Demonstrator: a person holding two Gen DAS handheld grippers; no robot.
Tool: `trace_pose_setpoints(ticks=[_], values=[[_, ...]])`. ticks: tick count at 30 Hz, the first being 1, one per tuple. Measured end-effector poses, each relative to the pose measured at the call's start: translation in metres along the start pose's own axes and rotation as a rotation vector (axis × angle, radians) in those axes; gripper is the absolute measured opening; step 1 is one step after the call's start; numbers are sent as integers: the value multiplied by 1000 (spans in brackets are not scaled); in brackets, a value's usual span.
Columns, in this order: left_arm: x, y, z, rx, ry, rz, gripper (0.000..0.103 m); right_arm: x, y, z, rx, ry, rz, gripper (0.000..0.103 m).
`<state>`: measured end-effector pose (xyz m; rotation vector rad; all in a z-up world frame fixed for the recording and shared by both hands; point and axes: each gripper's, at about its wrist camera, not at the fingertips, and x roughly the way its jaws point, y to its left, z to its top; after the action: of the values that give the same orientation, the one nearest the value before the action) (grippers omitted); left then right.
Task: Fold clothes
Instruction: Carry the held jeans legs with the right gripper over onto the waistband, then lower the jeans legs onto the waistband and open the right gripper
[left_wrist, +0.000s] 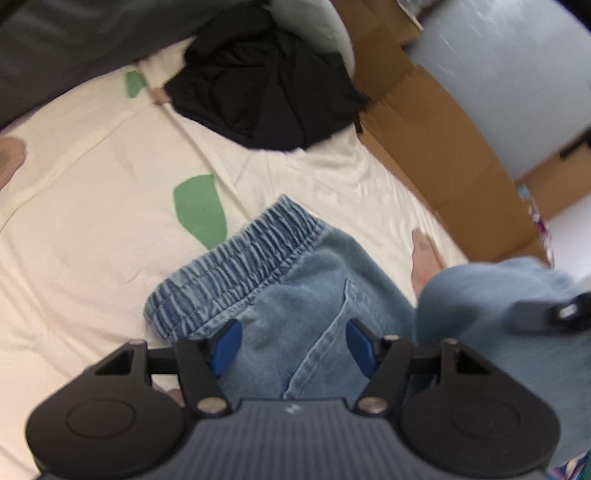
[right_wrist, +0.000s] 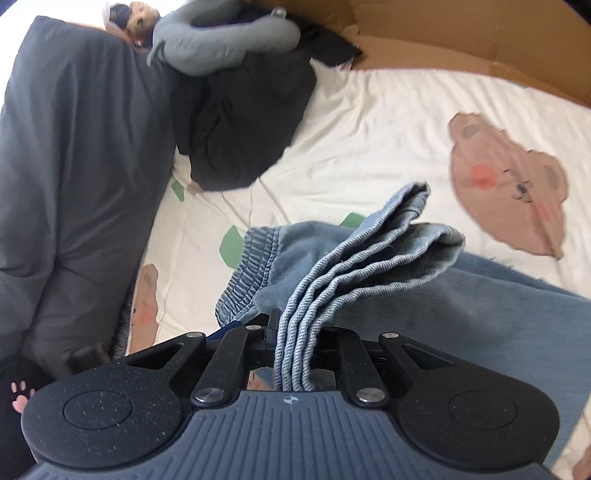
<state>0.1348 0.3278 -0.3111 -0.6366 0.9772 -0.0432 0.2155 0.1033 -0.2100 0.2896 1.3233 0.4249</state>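
One fold is half made: my right gripper (right_wrist: 291, 350) pinches the jeans (right_wrist: 369, 266) hems, my left gripper (left_wrist: 293, 345) gapes empty near the waistband (left_wrist: 236, 254); black clothes (left_wrist: 266, 81) wait far off.

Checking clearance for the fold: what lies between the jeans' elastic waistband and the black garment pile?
Left wrist view: only bare cream printed bedsheet separates the light blue denim jeans' elastic waistband from the black garment pile.
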Motion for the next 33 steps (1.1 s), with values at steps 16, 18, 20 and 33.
trace_pose_setpoints(ticks=[16,18,20,33], values=[[-25,19,-5,-80,-98,56,64,88,22,-2,28,95,-51,18],[-27,25,-6,-97,-104,69,64,92,23,-1,41,103,-31,22],[-30,31,-6,-120,-113,81,64,93,25,-1,47,109,-5,25],[-40,53,-15,-184,-113,127,64,85,34,6,-8,79,74,25]])
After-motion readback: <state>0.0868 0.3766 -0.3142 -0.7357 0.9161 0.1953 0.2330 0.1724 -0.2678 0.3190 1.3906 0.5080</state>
